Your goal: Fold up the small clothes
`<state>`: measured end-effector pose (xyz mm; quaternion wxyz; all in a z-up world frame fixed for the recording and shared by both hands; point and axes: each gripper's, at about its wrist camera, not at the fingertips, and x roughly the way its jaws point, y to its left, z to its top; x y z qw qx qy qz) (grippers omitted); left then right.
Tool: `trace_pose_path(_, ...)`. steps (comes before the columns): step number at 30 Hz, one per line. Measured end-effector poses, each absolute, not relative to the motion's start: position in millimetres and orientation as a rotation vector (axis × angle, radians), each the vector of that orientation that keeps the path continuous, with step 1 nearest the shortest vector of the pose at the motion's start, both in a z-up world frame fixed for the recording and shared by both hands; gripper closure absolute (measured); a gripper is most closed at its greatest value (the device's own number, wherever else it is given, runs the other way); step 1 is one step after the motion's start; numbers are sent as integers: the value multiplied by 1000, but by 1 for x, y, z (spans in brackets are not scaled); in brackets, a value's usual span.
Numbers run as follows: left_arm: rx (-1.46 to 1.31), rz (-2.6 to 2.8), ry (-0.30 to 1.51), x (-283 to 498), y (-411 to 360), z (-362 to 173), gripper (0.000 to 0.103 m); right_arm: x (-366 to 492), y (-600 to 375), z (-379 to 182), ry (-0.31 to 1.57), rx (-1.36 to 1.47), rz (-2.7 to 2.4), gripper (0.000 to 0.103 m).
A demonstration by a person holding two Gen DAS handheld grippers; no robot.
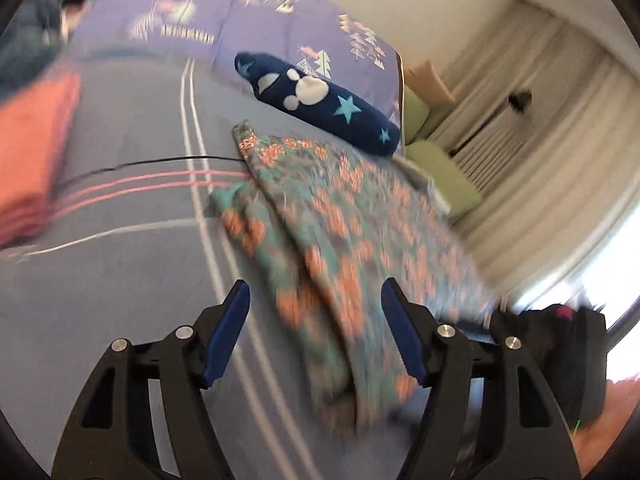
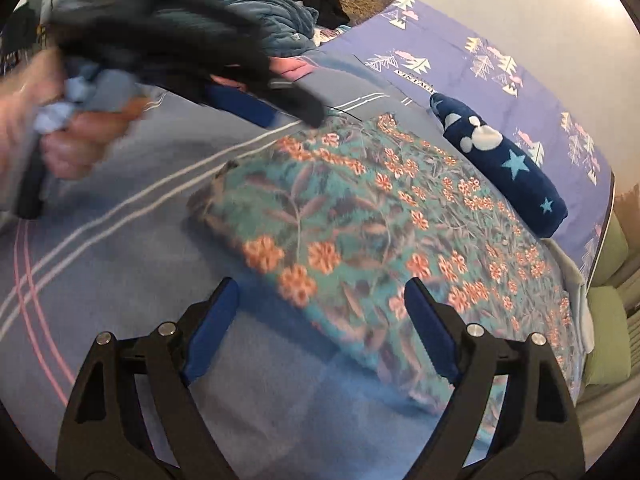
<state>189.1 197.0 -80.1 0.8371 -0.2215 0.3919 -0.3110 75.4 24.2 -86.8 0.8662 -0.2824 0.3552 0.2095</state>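
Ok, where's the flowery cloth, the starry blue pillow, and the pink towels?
Flowery cloth (image 2: 360, 216), right wrist view, middle of its folded top.
Starry pillow (image 1: 320, 104), left wrist view, its middle by the white blobs.
Pink towels (image 1: 32, 160), left wrist view, blurred stack's side.

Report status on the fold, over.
Left gripper open, right gripper open, both empty. Floral garment lies partly folded on bed. Navy star pillow beside it.

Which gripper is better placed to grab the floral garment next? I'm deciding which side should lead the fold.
Probably the left gripper: its open jaws straddle a fold of the floral garment. The right gripper is also open, but only one finger overlaps the cloth's edge.
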Motion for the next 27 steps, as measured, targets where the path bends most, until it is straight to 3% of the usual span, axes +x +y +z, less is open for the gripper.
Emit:
trace_pose_path(3,-517,-688,896,231,182,-92,35,73,30,-89,721,-611,450,19)
trace_pose_path(8,-528,-670,912,277,164,-93,42,72,48,-92,682,-686,492,44)
trace_pose_path(12,-585,-571,967,303,173,-96,73,70,75,-100,567,-837,448,44)
trace_pose_path(15,-596,-531,975,304,183,-97,77,68,79,-99,542,-859,435,44)
trace_pose_path(17,-566,-501,956,291,193,-92,73,63,73,-99,546,-851,454,44)
trace_pose_path(19,-539,-491,926,272,204,-84,50,58,66,-97,558,-833,478,44)
trace_pose_path(27,-557,-649,969,248,195,-100,27,59,59,-100,589,-808,480,44)
